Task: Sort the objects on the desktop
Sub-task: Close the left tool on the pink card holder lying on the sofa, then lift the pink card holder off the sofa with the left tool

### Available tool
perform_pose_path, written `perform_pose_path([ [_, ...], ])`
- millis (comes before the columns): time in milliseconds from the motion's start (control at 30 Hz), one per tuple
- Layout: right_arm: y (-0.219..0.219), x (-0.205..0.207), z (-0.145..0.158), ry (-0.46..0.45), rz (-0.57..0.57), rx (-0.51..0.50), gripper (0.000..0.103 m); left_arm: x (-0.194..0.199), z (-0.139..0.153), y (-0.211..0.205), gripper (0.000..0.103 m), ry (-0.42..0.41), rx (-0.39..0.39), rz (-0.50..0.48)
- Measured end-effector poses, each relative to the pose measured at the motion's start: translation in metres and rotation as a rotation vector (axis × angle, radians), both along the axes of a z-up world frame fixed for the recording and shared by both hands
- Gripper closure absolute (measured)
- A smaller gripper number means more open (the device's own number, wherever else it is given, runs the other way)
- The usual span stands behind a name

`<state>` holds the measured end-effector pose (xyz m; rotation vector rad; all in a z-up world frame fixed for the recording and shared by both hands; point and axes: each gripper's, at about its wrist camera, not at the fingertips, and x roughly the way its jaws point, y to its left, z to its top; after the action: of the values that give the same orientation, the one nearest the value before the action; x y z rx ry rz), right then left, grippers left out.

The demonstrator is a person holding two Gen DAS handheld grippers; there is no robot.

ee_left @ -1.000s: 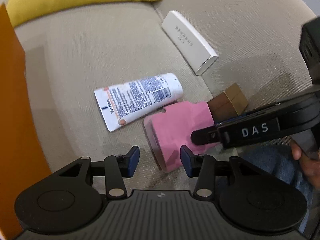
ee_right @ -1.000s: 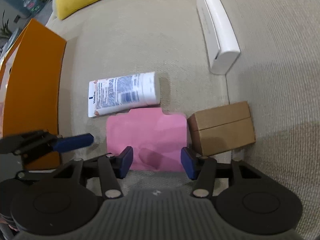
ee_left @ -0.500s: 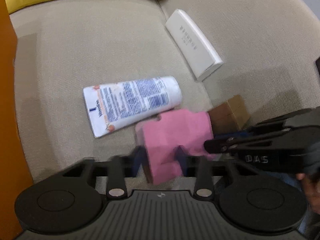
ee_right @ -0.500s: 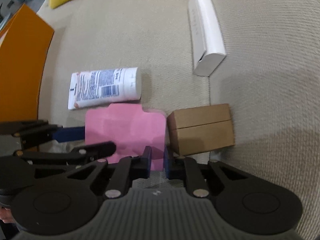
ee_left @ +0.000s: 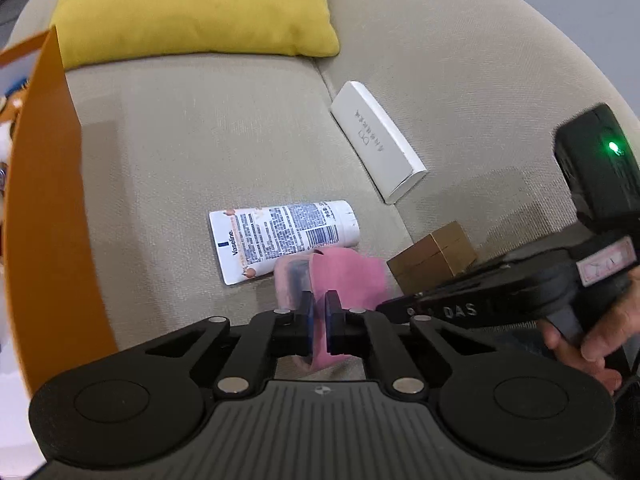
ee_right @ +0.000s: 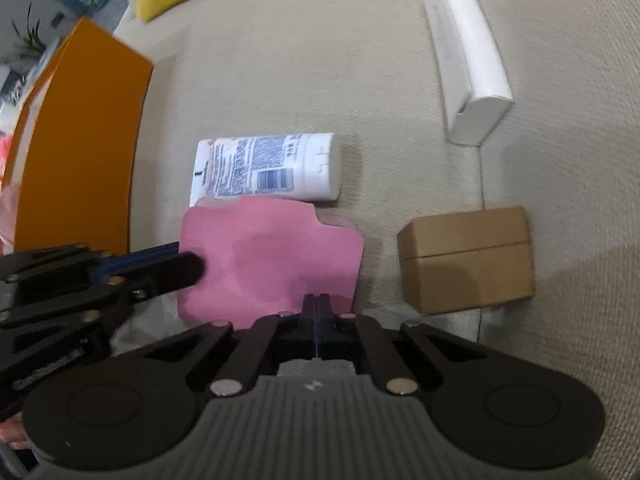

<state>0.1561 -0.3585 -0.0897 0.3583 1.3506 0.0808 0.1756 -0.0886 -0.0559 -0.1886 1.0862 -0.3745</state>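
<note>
A: Left wrist cam: your left gripper (ee_left: 317, 312) just closed, pinching the pink pouch's (ee_left: 344, 276) edge, beside the Vaseline tube (ee_left: 280, 236).

B: And your right gripper (ee_right: 316, 312)?

A: Also just closed, pinching the pouch's near edge, w/ the brown box (ee_right: 466, 258) beside it on the sofa cushion (ee_right: 280, 80).

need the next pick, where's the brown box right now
In the right wrist view the brown box sits right of centre on the beige couch cushion, apart from the pink pouch to its left, below the long white box.
</note>
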Motion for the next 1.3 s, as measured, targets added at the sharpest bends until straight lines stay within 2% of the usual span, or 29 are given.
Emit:
perform_pose_path([
  [100,0.004,0.0,0.003,-0.002,0.002,-0.007,0.101,-0.003,0.004,-0.001,0.098,-0.019,-0.01,-0.01],
  [200,-0.004,-0.008,0.009,-0.025,-0.038,-0.007,0.101,-0.008,0.016,-0.008,0.1,-0.057,-0.054,-0.065],
  [333,0.0,-0.032,0.027,-0.097,-0.04,-0.087,0.087,-0.016,0.028,-0.027,0.1,-0.111,-0.036,-0.138],
  [467,-0.008,-0.057,0.045,-0.162,-0.088,-0.152,0.086,-0.016,0.03,-0.045,0.1,-0.129,-0.058,-0.194],
  [600,-0.031,-0.08,0.071,-0.254,-0.192,-0.084,0.086,-0.022,0.029,-0.061,0.1,-0.145,-0.05,-0.244],
  [700,-0.036,-0.087,0.09,-0.31,-0.22,-0.041,0.086,-0.025,0.031,-0.07,0.1,-0.155,-0.03,-0.254],
  [833,-0.025,-0.087,0.094,-0.33,-0.203,0.004,0.086,-0.027,0.032,-0.075,0.1,-0.157,-0.014,-0.263],
  [933,-0.018,-0.077,0.082,-0.313,-0.22,-0.011,0.087,-0.028,0.032,-0.077,0.1,-0.156,-0.014,-0.274],
  [1033,-0.019,-0.074,0.072,-0.314,-0.244,0.005,0.094,-0.03,0.032,-0.079,0.1,-0.17,-0.004,-0.281],
  [1067,-0.018,-0.077,0.072,-0.319,-0.248,0.018,0.095,-0.033,0.034,-0.079,0.098,-0.185,0.004,-0.282],
  [1100,-0.018,-0.079,0.072,-0.323,-0.248,0.016,0.097,-0.037,0.036,-0.079,0.089,-0.211,0.029,-0.283],
  [1133,-0.016,-0.08,0.073,-0.322,-0.246,-0.002,0.1,-0.041,0.039,-0.079,0.087,-0.238,0.048,-0.287],
  [1167,-0.015,-0.08,0.072,-0.324,-0.246,-0.015,0.1,-0.044,0.042,-0.078,0.074,-0.259,0.065,-0.287],
  [1200,-0.016,-0.08,0.071,-0.324,-0.248,-0.014,0.1,-0.046,0.044,-0.077,0.058,-0.275,0.083,-0.28],
  [1233,-0.017,-0.081,0.072,-0.326,-0.253,-0.01,0.1,-0.048,0.045,-0.077,0.049,-0.286,0.095,-0.271],
  [1267,-0.016,-0.08,0.071,-0.328,-0.256,-0.003,0.1,-0.047,0.045,-0.077,0.044,-0.284,0.095,-0.268],
  [1300,-0.016,-0.08,0.072,-0.329,-0.258,0.006,0.1,-0.044,0.043,-0.078,0.044,-0.271,0.094,-0.268],
])
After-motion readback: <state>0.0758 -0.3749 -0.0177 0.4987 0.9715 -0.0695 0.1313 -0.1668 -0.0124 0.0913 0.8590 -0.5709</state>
